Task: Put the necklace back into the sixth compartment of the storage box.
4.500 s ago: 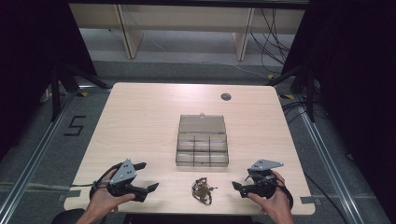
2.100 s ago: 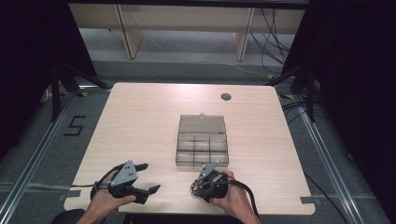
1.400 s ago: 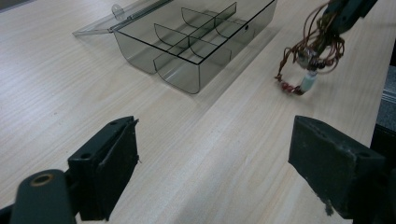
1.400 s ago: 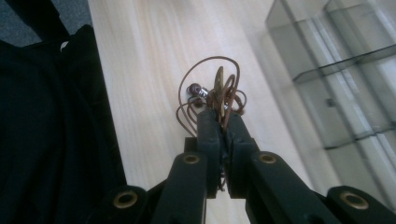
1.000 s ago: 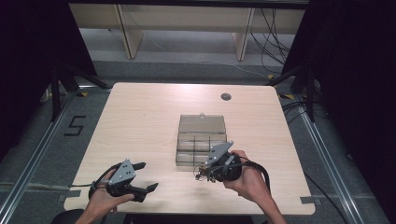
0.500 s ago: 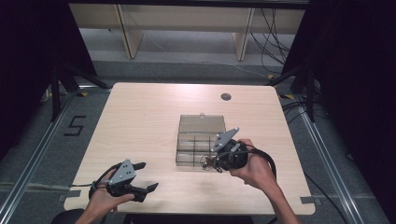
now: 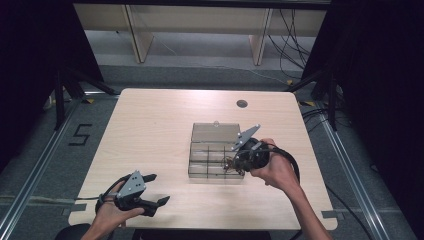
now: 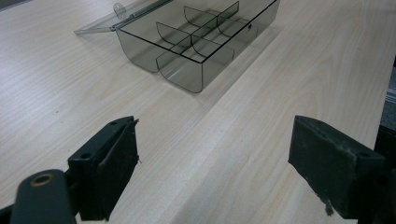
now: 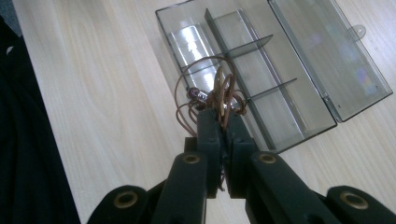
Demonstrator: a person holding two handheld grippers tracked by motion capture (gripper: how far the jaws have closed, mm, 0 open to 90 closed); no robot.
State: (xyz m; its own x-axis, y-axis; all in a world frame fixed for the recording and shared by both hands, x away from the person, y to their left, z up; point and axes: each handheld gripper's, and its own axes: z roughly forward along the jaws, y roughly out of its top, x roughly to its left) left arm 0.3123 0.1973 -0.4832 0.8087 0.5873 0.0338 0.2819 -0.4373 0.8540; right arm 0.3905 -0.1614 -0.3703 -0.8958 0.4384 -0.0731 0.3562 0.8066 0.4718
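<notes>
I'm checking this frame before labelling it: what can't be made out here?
- Bundle of brown cord: whether it is a necklace or plain cord is too tangled to tell in the right gripper view, and too small in the high view.
- Clear box: the right gripper and hand hide its right compartments in the high view.
- Left gripper: the bottom edge cuts its jaws.

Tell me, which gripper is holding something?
The right gripper, over the clear compartment box. Its jaws are shut on a tangled brown cord; the left gripper gapes open, holding nothing.
</notes>
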